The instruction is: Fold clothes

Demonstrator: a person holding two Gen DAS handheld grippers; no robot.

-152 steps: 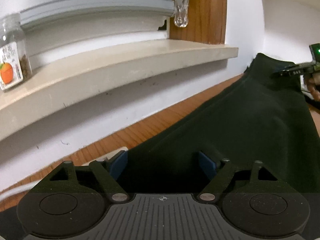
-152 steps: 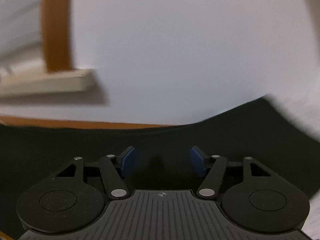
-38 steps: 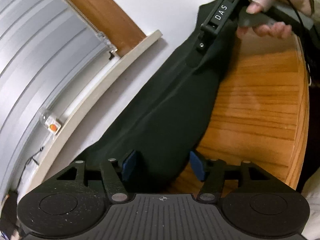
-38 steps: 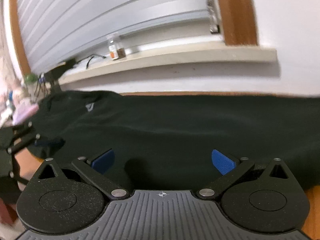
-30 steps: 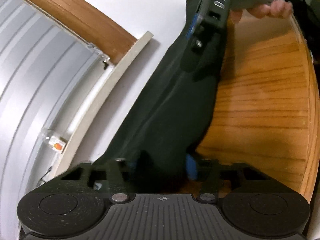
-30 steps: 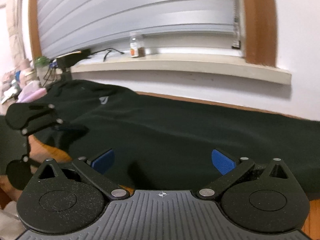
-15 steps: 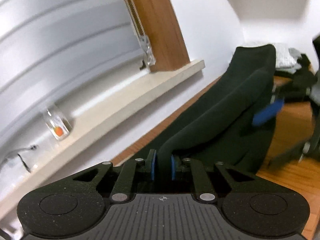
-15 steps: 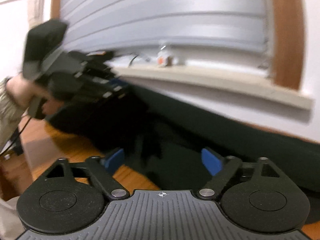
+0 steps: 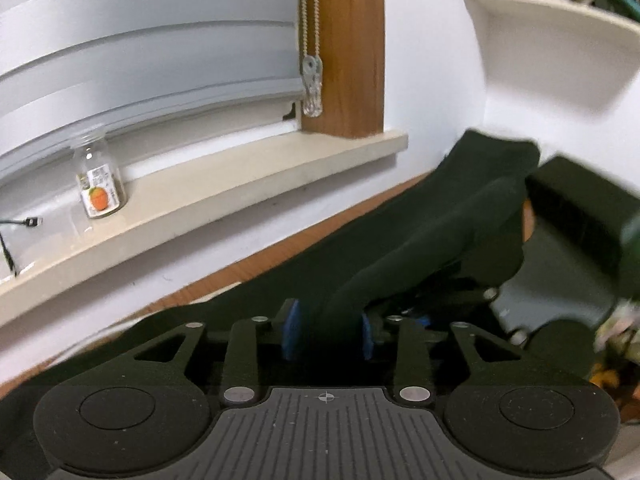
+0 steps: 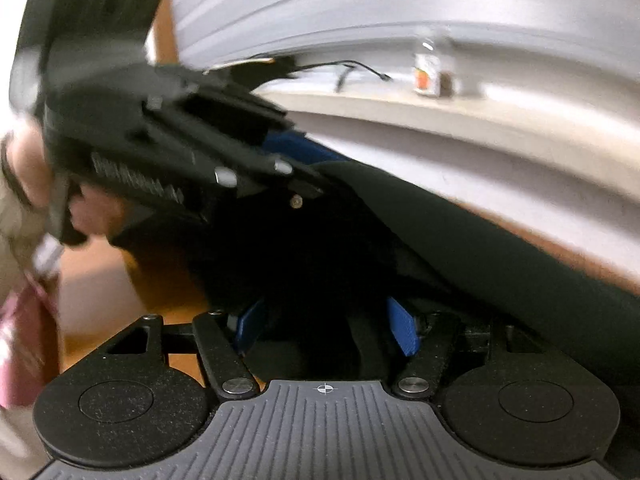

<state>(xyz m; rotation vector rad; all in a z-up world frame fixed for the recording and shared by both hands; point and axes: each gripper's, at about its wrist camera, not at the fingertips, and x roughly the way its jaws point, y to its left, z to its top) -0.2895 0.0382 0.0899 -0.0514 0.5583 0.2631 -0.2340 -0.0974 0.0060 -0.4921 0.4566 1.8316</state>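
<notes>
A wooden table (image 9: 256,268) is seen ahead of the left claw (image 9: 326,334), running along a white wall under a pale sill (image 9: 224,184). Grey blinds (image 9: 140,60) are hung above the sill, with a bead cord (image 9: 312,40) ending in a clear pull beside a brown frame (image 9: 352,40). Up and to the right of this claw a white shelf (image 9: 552,28) with books is glimpsed, blurred.

On the sill, ahead and to the left, a small glass jar (image 9: 98,178) is stood upright; an orange fruit is pictured on its label, but the print is too small to be read. A black cable end (image 9: 30,222) is laid further left.

The dark garment (image 9: 420,236) is spread over the table straight ahead of both claws, and one thick fold of it is lifted off the rest. That fold is pinched between the blue pads (image 9: 290,334) of the left claw, whose jaws are drawn narrow around the cloth. Just to its right the other tool is seen, blurred and very close.

From the right wrist view, the right claw (image 10: 326,330) is held wide, its blue pads (image 10: 402,330) standing on either side of dark cloth (image 10: 500,264) with gaps left; no grip is shown. Ahead and to its left the left claw (image 10: 288,152) and a hand (image 10: 48,184) are seen, smeared by motion. No writing can be read.
</notes>
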